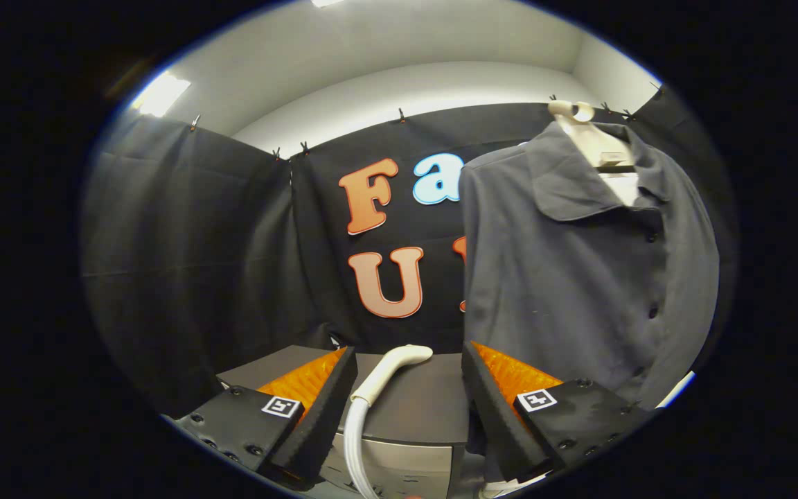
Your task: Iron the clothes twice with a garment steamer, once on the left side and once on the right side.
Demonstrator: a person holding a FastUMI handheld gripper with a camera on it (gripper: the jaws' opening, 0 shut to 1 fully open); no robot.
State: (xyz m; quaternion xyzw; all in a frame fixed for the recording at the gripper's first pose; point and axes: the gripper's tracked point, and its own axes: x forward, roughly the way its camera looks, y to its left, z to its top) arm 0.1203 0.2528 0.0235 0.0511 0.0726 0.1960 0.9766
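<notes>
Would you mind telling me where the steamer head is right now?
In the gripper view, the white steamer head lies on the grey table between the open tongs, untouched, with the hanging grey shirt beyond on the right.

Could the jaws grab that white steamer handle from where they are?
Probably yes. The gripper is open, and the steamer handle lies on the grey top between the jaws with nothing in front; the shirt hangs off to one side.

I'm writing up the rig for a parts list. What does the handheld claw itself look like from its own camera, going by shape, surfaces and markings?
The claw has two wedge-shaped fingers, each tapering forward, with ribbed inner faces. Behind each sits a flat block fastened with round-headed screws, and each block carries a small square black-and-white tag. The fingers stand apart, open, either side of the white garment steamer handle with its hose.
</notes>
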